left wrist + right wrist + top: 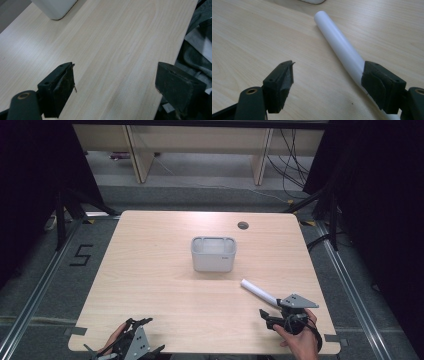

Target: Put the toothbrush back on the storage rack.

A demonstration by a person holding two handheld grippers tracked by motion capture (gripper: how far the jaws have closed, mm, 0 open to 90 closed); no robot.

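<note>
The right claw (274,316) sits at the near right of the bench (165,290), its jaws spread wide and holding nothing; in the right gripper view the white tube (342,47) lies slantwise on the wood and its near end runs under the right-hand jaw, though I cannot tell whether that jaw touches it. The left claw (142,340) rests at the near left edge, jaws likewise wide apart over bare wood with nothing between them. The tube's far end points toward the middle of the bench, where a grey open bin (214,254) stands, apart from the tube. The benchtop is pale wood grain with a round cable hole (243,225) near its far right. Beyond lie grey floor, a taped "5" (80,255) on the left, pale furniture legs and dangling cables at the back.
</note>
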